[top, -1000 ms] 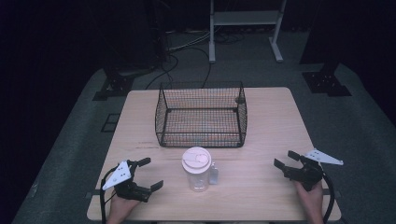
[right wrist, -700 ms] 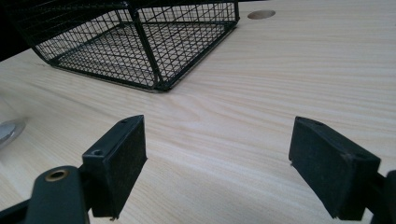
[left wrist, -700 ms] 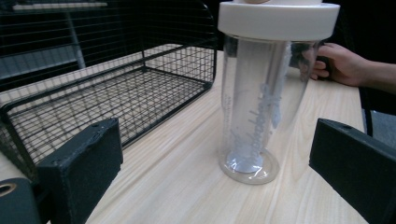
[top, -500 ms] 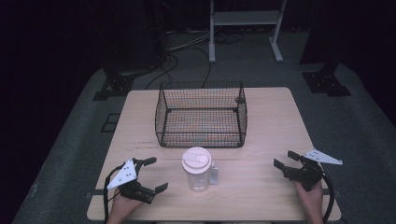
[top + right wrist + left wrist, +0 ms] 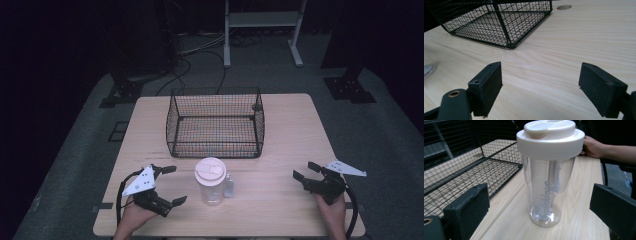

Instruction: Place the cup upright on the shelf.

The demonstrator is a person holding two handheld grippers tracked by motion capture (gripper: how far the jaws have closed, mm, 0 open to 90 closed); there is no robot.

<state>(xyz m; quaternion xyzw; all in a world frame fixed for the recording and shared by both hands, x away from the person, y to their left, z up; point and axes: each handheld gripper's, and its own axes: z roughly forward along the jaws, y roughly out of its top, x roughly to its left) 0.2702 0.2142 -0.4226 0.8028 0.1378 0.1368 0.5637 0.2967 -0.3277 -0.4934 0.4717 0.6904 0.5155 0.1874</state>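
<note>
Left claw (image 5: 171,185) gapes wide beside the bottle (image 5: 210,181), not touching; right claw (image 5: 304,172) gapes too, well apart. On the bench (image 5: 290,130), the basket (image 5: 216,122) sits behind the upright bottle, its small side attachment blurred, perhaps a tag.

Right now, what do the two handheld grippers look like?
Both match: the left gripper and right gripper have black bodies, two blocky black jaws with flat rectangular pads, a pale grey three-cornered plate on top, and a black cable looping back. Bare hands hold them, with no sleeves visible.
</note>
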